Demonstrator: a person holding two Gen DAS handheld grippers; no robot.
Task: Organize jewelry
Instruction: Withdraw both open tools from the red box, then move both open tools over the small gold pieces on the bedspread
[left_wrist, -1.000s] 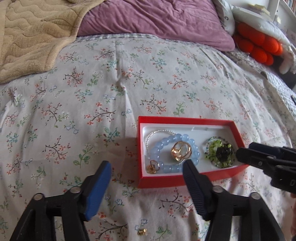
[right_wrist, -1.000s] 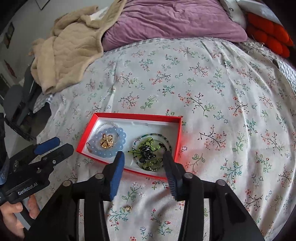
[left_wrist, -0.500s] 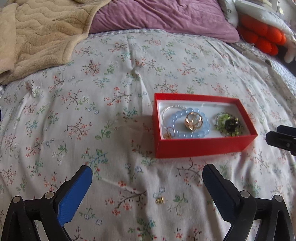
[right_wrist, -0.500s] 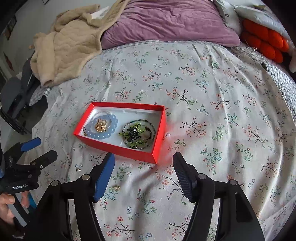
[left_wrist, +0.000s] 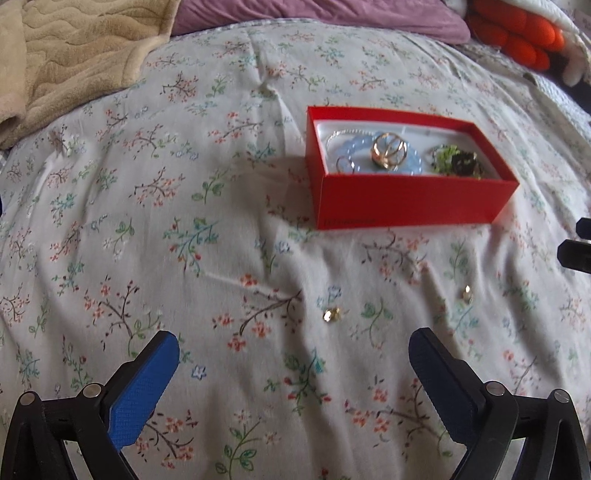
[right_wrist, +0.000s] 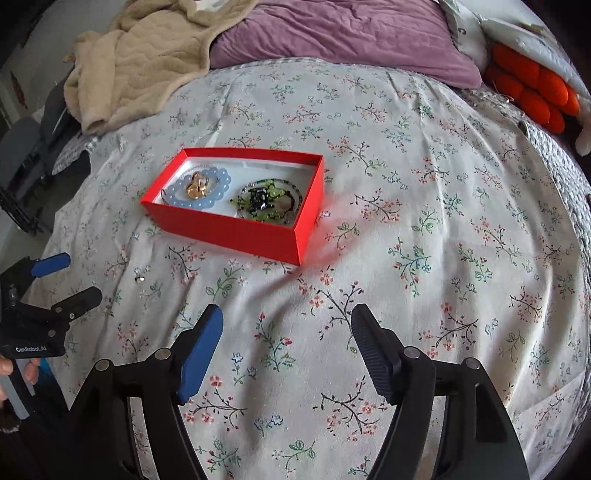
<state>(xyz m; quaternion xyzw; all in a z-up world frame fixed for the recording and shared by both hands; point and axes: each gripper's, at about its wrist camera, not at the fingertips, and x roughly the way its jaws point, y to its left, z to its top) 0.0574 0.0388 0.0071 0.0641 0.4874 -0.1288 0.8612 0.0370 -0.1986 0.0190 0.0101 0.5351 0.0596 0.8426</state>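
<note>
A red box (left_wrist: 406, 199) (right_wrist: 229, 232) sits on the floral bedspread. It holds a blue bead bracelet (left_wrist: 354, 147) (right_wrist: 221, 184), a gold ring (left_wrist: 388, 149) (right_wrist: 197, 184) and a green and black beaded piece (left_wrist: 458, 162) (right_wrist: 262, 201). Two small gold pieces (left_wrist: 331, 314) (left_wrist: 467, 294) lie loose on the cover in front of the box. My left gripper (left_wrist: 291, 343) (right_wrist: 68, 280) hangs wide open just short of the nearer one, holding nothing. My right gripper (right_wrist: 288, 314) (left_wrist: 576, 240) is off the box's front right corner, its jaws opening and empty.
A beige blanket (right_wrist: 147, 62) is heaped at the back left and a purple pillow (right_wrist: 332, 33) lies behind the box. An orange cushion (right_wrist: 532, 92) sits at the back right. The bed drops off at the left, where a hand (right_wrist: 22, 369) grips the left tool.
Both grippers have drawn back from the box towards the bed's near side and their jaws have spread wider. The loose gold pieces now show ahead of the left gripper.
</note>
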